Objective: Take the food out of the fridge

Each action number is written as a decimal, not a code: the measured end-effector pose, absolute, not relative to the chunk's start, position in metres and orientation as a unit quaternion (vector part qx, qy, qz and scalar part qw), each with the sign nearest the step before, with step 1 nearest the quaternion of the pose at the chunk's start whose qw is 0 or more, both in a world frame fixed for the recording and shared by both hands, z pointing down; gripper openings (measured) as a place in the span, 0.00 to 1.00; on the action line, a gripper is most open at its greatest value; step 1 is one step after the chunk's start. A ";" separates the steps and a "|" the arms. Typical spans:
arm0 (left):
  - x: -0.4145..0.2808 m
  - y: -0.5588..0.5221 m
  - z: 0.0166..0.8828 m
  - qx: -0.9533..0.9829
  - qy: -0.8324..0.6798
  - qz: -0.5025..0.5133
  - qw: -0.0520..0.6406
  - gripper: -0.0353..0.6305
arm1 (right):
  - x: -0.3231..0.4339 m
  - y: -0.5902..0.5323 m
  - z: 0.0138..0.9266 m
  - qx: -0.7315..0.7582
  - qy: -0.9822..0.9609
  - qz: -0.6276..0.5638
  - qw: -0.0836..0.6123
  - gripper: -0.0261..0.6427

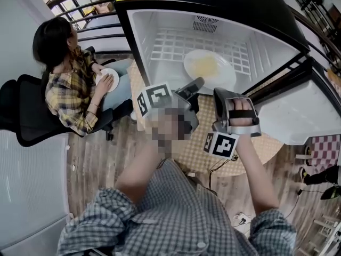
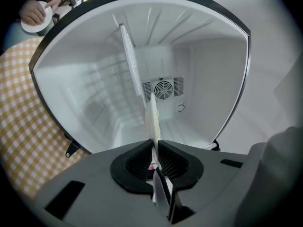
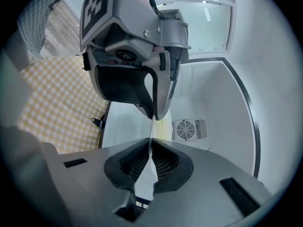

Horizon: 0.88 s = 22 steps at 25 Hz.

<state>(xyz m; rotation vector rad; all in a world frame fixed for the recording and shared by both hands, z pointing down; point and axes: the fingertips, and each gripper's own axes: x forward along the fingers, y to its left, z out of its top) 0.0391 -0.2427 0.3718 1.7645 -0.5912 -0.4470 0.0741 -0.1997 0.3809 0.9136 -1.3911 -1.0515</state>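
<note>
Two claws, left (image 2: 155,144), right (image 3: 149,144), on plate (image 1: 208,65)

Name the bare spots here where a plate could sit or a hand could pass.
Bare: the wire shelf between the plate and the left wall of the fridge; the checked cloth before it. Crowded: the plate's near rim, where the left gripper and right gripper clamp it.
</note>
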 end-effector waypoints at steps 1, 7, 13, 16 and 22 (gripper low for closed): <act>0.041 -0.238 0.373 0.754 -0.251 -0.189 0.576 0.12 | 0.076 -0.195 0.382 0.387 -0.589 -0.443 0.554 0.07; 0.049 -0.212 0.384 0.756 -0.241 -0.182 0.580 0.12 | 0.083 -0.168 0.394 0.389 -0.593 -0.431 0.557 0.07; 0.056 -0.183 0.406 0.751 -0.237 -0.159 0.595 0.12 | 0.088 -0.137 0.414 0.380 -0.604 -0.416 0.564 0.07; 0.060 -0.169 0.420 0.744 -0.234 -0.152 0.607 0.12 | 0.091 -0.123 0.426 0.374 -0.607 -0.407 0.571 0.07; 0.067 -0.155 0.454 0.729 -0.233 -0.135 0.629 0.12 | 0.095 -0.106 0.458 0.364 -0.622 -0.378 0.581 0.07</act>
